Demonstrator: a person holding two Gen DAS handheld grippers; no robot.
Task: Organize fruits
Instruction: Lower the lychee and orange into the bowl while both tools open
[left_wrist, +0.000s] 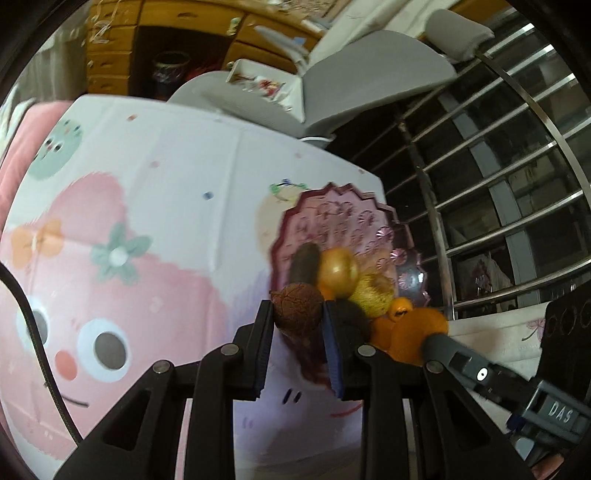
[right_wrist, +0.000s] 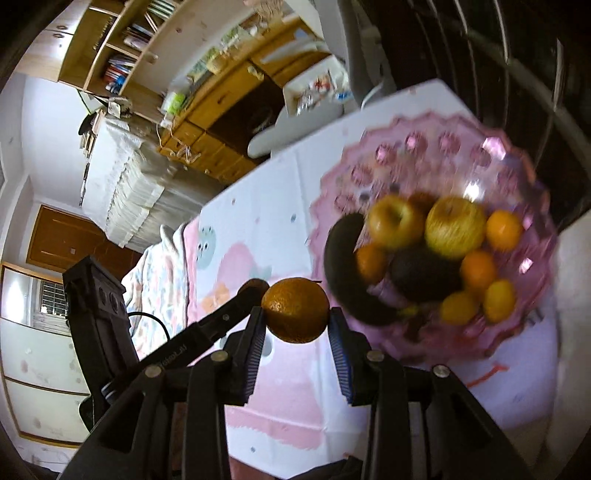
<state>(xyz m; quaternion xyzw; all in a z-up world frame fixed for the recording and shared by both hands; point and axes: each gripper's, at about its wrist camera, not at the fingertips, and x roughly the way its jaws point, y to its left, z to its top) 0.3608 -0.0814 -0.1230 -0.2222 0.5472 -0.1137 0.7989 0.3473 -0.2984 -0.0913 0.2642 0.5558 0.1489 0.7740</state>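
A: Why was the left gripper (left_wrist: 298, 314) closed on that brown wrinkled fruit (left_wrist: 297, 309)?

B: Probably carrying it to the pink bowl (right_wrist: 517, 177). The right gripper (right_wrist: 295, 314) clamped an orange (right_wrist: 295, 309) just short of it, too.

A: And the surroundings?

B: A cartoon tablecloth (left_wrist: 147, 184); wooden drawers (right_wrist: 218, 110) behind.
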